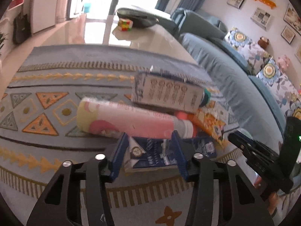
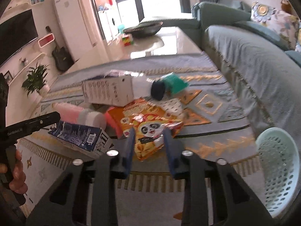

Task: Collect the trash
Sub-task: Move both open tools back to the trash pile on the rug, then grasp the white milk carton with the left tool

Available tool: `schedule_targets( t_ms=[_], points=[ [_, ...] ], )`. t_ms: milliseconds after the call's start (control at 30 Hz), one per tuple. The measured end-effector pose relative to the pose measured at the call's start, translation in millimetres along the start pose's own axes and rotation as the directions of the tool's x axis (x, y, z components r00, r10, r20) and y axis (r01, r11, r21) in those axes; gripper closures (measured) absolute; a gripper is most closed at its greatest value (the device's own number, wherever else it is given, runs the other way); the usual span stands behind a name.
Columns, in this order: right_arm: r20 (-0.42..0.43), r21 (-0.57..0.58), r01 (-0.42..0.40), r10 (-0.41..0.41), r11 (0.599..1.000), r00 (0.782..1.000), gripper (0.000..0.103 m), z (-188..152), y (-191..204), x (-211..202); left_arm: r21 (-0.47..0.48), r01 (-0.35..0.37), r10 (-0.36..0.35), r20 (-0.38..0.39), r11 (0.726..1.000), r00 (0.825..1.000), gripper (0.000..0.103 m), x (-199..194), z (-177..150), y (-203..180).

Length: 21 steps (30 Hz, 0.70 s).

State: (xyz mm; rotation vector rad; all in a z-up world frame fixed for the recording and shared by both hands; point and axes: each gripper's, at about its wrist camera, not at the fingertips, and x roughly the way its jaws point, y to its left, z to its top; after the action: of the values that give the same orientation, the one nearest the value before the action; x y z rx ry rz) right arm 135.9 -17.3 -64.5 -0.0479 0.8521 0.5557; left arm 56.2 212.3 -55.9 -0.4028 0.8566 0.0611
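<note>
On the patterned rug lies a heap of trash. In the left wrist view my left gripper (image 1: 149, 137) is shut on a dark blue milk carton (image 1: 150, 155), its blue pads pressing both sides. Just beyond lie a pink bottle (image 1: 128, 121) and a white box (image 1: 169, 92). In the right wrist view my right gripper (image 2: 149, 131) is shut on the near end of an orange snack bag (image 2: 148, 120) with a panda print. The blue carton (image 2: 80, 136) shows to the left there, under the left gripper's finger (image 2: 35, 123).
A pale green perforated basket (image 2: 278, 171) stands on the rug at the right, beside the grey-blue sofa (image 2: 254, 71). A dark-capped bottle (image 2: 158, 92) and a green wrapper (image 2: 175, 83) lie behind the bag. A Rubik's cube (image 2: 128, 40) sits on the bare floor beyond.
</note>
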Motion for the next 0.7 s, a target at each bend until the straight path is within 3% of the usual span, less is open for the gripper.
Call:
schedule_targets(
  t_ms=[100,233,333,400,467,533,600,700],
  points=[
    [-0.028,-0.006,0.006,-0.006,1.000,1.000,0.080,-3.8,-0.6,7.0,0.029,0.022,-0.020,-0.059,0.999,0.998,0.074,0.2,-11.8,-5.8],
    [-0.028,0.014,0.003,-0.003,1.000,1.000,0.080,-6.8,-8.1,1.6,0.098,0.072,-0.058,-0.134,0.993,0.989,0.074,-13.7,-30.4,-26.9],
    [-0.016,0.015,0.024,-0.024,1.000,1.000,0.080,-6.9,-15.0,-6.8,0.119,0.185,-0.155,-0.227,0.975,0.962,0.074,-18.3,-51.0,-42.1],
    [-0.008,0.013,0.038,-0.038,0.999,0.999,0.080,-6.8,-20.1,-11.6,0.173,0.212,-0.160,-0.274,0.962,0.948,0.071,-17.2,-64.9,-57.9],
    [-0.002,0.012,0.042,-0.042,0.999,0.999,0.080,-7.4,-25.3,-16.6,0.255,0.189,-0.122,-0.258,0.948,0.958,0.064,-20.7,-70.1,-72.9],
    [0.004,0.012,0.045,-0.045,0.999,0.999,0.080,-6.6,-29.2,-19.9,0.334,0.132,-0.069,-0.194,0.933,0.979,0.031,-25.0,-67.0,-83.5],
    [0.009,0.018,0.040,-0.040,0.999,0.999,0.080,-4.9,-33.0,-22.1,0.420,0.096,-0.041,-0.138,0.902,0.990,0.024,-23.7,-62.3,-96.4],
    [0.013,0.033,0.022,-0.022,0.999,1.000,0.080,-1.3,-39.3,-24.2,0.518,0.177,-0.101,-0.172,0.837,0.980,0.017,-3.6,-57.0,-106.7]
  ],
)
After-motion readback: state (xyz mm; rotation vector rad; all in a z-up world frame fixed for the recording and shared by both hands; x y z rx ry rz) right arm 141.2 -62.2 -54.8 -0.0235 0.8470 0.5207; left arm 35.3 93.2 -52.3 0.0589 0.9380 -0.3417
